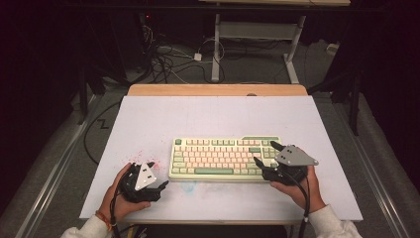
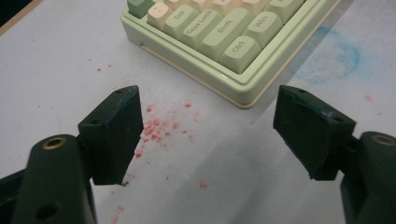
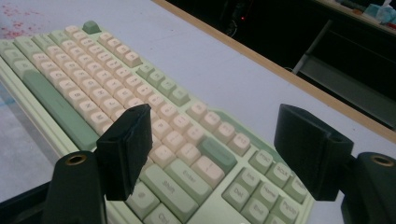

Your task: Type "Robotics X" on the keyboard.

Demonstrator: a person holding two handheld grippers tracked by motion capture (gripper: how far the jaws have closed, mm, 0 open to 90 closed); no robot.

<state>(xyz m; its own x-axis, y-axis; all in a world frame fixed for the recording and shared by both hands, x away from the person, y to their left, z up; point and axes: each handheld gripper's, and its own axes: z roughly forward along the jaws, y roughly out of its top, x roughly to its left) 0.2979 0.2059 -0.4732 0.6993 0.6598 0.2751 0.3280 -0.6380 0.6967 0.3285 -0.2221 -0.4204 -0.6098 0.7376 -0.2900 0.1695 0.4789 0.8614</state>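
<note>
High view: keyboard (image 1: 224, 158) mid-table between both spread-jawed, empty grippers, left (image 1: 159, 187) off its near-left corner, right (image 1: 265, 154) over its right end; likely pre-grasp, needing closure on the ends

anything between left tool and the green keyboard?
Only red specks on bare white tabletop between left tool and pale green keyboard, per left gripper view.

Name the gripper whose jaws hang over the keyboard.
The right gripper: its open jaws straddle the keyboard's right end. The left gripper hovers over bare table beside it.
</note>
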